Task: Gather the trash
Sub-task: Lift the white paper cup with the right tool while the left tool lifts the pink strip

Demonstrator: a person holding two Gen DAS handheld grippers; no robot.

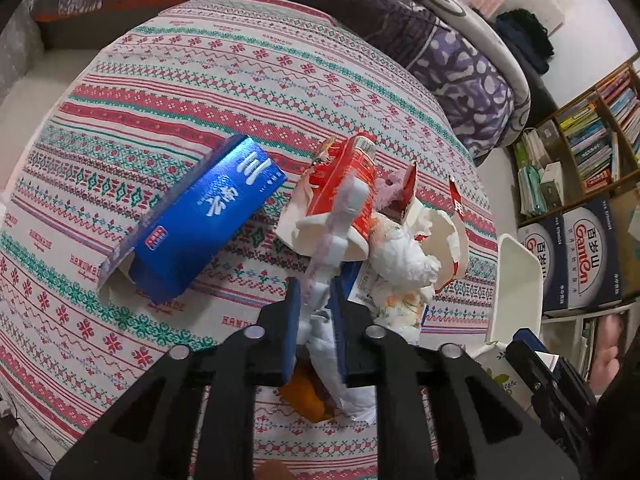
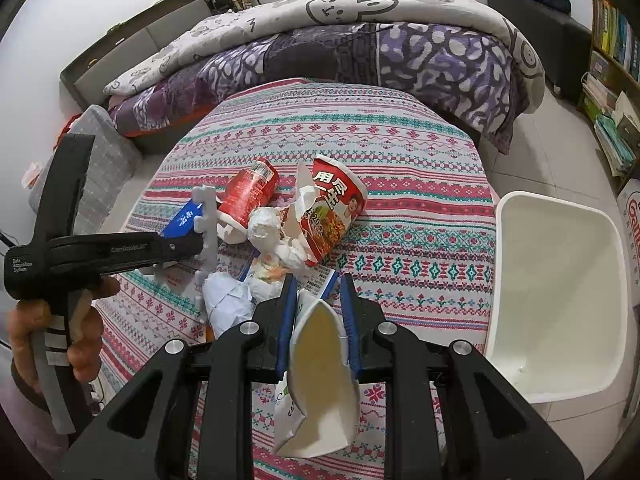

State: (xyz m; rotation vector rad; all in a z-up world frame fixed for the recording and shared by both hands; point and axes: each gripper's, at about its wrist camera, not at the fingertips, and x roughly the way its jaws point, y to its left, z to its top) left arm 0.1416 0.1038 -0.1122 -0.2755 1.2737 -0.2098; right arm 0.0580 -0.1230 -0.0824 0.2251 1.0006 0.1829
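Trash lies piled on the round table's patterned cloth (image 2: 400,148): a blue carton (image 1: 200,216), a red cup (image 2: 250,194), a torn red noodle cup (image 2: 332,208) and white tissue wads (image 2: 272,232). My left gripper (image 1: 318,288) is shut on a long white notched plastic strip (image 1: 340,220) that reaches forward over the red cup. Crumpled white paper (image 2: 228,304) sits just under its tips. In the right wrist view the same gripper (image 2: 198,246) clamps the strip (image 2: 208,216) from the left. My right gripper (image 2: 316,284) is shut on a crushed paper cup (image 2: 320,360) with a yellowish inside.
A white bin (image 2: 556,296) stands open at the table's right edge. A bed with a purple quilt (image 2: 360,52) runs behind the table. Bookshelves (image 1: 592,144) and water cartons (image 1: 580,248) stand at the right. A hand (image 2: 80,320) grips the left handle.
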